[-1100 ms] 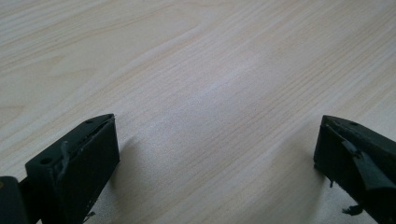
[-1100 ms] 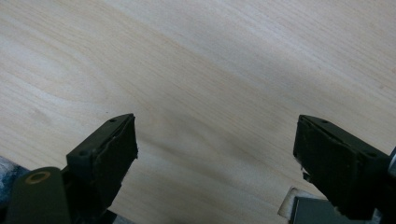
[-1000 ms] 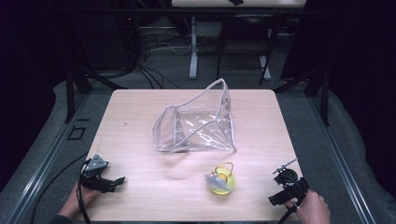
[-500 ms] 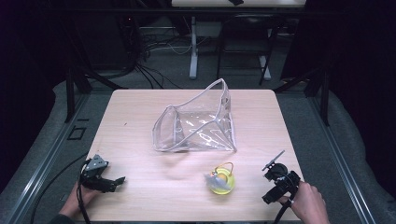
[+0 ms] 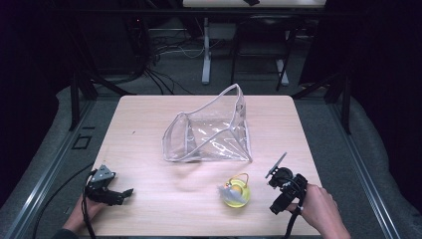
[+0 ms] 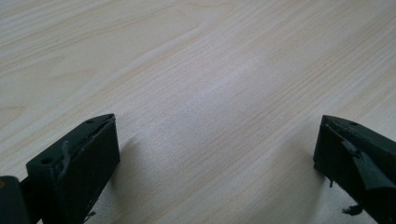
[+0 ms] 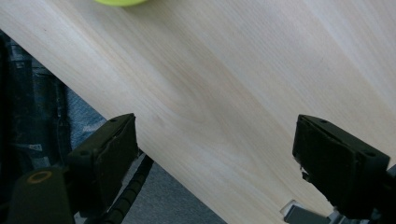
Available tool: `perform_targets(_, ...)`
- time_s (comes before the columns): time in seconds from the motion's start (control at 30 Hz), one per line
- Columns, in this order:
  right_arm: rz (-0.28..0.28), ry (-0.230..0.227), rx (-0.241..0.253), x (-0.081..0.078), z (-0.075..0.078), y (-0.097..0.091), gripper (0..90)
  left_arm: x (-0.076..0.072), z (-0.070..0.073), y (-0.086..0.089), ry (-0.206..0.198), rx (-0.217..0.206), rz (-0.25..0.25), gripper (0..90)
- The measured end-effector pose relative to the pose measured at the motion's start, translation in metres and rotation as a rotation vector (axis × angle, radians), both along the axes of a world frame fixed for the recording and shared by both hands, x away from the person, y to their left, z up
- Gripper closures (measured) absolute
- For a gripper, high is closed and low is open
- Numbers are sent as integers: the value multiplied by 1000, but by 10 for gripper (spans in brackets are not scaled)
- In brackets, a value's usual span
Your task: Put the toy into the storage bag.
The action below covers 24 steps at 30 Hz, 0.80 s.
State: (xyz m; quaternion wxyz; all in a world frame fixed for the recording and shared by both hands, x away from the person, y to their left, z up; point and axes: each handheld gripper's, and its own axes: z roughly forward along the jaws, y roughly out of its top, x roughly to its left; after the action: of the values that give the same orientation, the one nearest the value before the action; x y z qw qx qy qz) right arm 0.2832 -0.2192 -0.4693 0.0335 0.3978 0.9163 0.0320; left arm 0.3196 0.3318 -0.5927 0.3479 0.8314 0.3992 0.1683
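A small yellow object (image 5: 235, 196) with a thin loop handle on top is seen on the light wooden table (image 5: 149, 124), near the front edge and right of centre; something pale lies against its left side, too small to identify. In the right gripper view a sliver of the same yellow-green object (image 7: 119, 2) is cut off by the top edge. Behind it, around the middle of the table, a clear plastic pouch (image 5: 209, 134) with pale trim is set, its mouth propped open and one corner raised; it is apart from the yellow object. The right gripper (image 5: 276, 191) is held in the person's right hand (image 5: 318, 209) just to the right of the yellow object, not touching it, near the table's front right corner; its jaws are spread wide apart with nothing between them, bare wood and the table edge being seen past them. The left gripper (image 5: 119, 195) is held low at the front left of the table in the left hand (image 5: 84, 213), well apart from both objects; its jaws are also spread wide over bare wood, empty. Cables (image 5: 164, 55) and stand legs are seen on the dark floor beyond the table.
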Motion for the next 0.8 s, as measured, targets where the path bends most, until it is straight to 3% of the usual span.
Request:
perform_targets(0.2, 42, -3, -16, 5, 10, 15, 121, 0, 0, 0, 0, 0, 0, 2)
perform_targets(0.23, 66, 48, -14, 9, 17, 20, 122, 0, 0, 0, 1, 1, 0, 2)
perform_targets(0.27, 65, 63, 15, 10, 18, 21, 122, 0, 0, 0, 0, 0, 0, 2)
perform_targets(0.33, 75, 15, 72, 10, 17, 25, 123, 0, 0, 0, 0, 0, 0, 2)
perform_targets(0.4, 85, -31, 78, 11, 19, 29, 123, 0, 0, 0, 0, 0, 0, 2)
perform_targets(0.6, 101, -90, 111, 14, 28, 39, 124, 0, 0, 0, 0, 0, 0, 2)
perform_targets(0.67, 111, -129, 192, 15, 25, 41, 124, 0, 0, 0, 0, 0, 0, 2)
perform_targets(0.77, 122, -109, 104, 16, 36, 48, 125, 0, 0, 0, 0, 0, -1, 2)
perform_targets(0.8, 127, -109, 107, 17, 38, 50, 124, 0, 0, 0, 0, 0, -1, 2)
